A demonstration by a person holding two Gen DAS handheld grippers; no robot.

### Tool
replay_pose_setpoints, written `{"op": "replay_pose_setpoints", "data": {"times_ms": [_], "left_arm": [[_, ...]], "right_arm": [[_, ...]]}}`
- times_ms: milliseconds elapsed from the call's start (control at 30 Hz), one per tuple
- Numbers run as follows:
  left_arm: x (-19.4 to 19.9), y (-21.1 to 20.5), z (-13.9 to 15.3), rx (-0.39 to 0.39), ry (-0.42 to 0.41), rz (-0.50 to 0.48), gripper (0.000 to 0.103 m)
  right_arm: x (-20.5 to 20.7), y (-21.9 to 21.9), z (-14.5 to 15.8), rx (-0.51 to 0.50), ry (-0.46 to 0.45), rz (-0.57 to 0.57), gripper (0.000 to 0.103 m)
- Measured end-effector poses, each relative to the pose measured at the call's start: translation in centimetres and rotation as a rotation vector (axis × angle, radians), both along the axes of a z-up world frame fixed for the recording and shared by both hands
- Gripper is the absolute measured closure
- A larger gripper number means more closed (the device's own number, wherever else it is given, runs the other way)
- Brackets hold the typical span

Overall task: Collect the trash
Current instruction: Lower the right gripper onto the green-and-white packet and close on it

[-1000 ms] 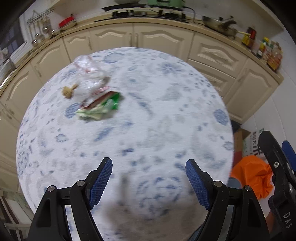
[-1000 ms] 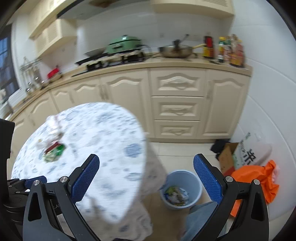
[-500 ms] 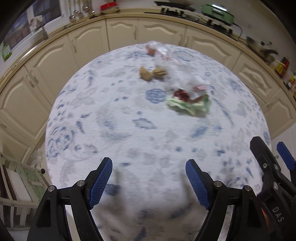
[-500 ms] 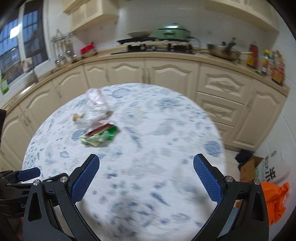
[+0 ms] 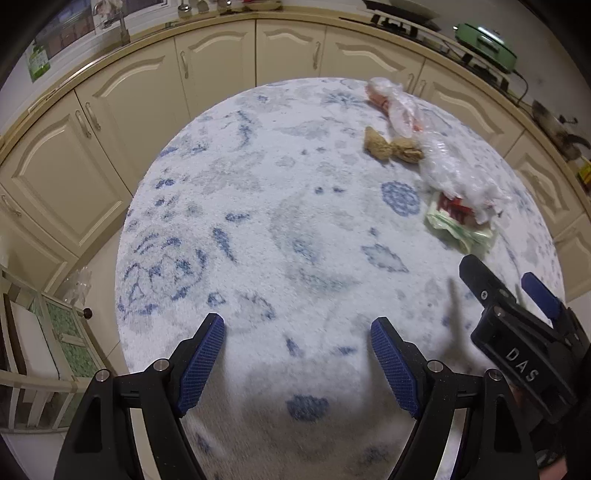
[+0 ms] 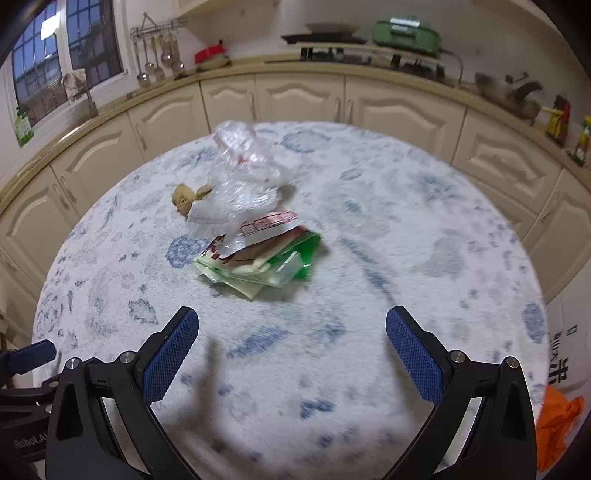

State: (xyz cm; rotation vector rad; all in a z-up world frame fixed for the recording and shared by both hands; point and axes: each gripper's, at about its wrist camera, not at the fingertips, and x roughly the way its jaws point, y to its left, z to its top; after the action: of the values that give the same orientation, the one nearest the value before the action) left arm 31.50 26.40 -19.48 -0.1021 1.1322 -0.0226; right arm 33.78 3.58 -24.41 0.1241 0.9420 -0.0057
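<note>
On the round table [image 6: 406, 229], wrappers [image 6: 258, 258], plastic bag [image 6: 240, 184] and scraps [image 6: 183, 195] lie uncollected; left gripper [image 5: 297, 354] and right gripper [image 6: 291, 343] hover spread, empty.

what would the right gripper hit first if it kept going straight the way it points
Probably bare tablecloth: the open right gripper tilts down at it, short of the green wrappers. Depth is unclear.

Cream cabinets [image 6: 295, 99] curve around the room in front of me, under a worktop holding a green pot [image 6: 406, 33]. A dark window [image 6: 62, 70] sits at my left, utensils [image 6: 155, 59] hanging beside it.
</note>
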Motion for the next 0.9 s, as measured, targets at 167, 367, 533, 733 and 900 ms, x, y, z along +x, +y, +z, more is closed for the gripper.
{"op": "replay_pose_setpoints", "data": {"times_ms": [167,367,533,733,900], "left_arm": [[1.5,0.2,-0.7,0.025,-0.045,0.022,0.025],[2.9,-0.1,-1.5,0.061,-0.090,0.046,0.022],[3.5,0.2,-2.1,0.062,-0.127,0.064,0.013],[3.3,0.6,-2.8,0.066,-0.178,0.081,0.003],[3.4,0.2,-2.9,0.085,-0.180,0.090,0.000]], "right_arm": [[2.1,0.0,-0.8,0.056,0.029,-0.024,0.000],[3.9,1.2,-1.2,-0.023,0.063,-0.024,0.000],[4.6,1.8,-1.4,-0.072,0.080,0.001,0.000],[4.8,1.6,-1.5,-0.066,0.077,0.006,0.000],[4.8,0.5,-1.1,0.020,0.038,0.000,0.011]]}}
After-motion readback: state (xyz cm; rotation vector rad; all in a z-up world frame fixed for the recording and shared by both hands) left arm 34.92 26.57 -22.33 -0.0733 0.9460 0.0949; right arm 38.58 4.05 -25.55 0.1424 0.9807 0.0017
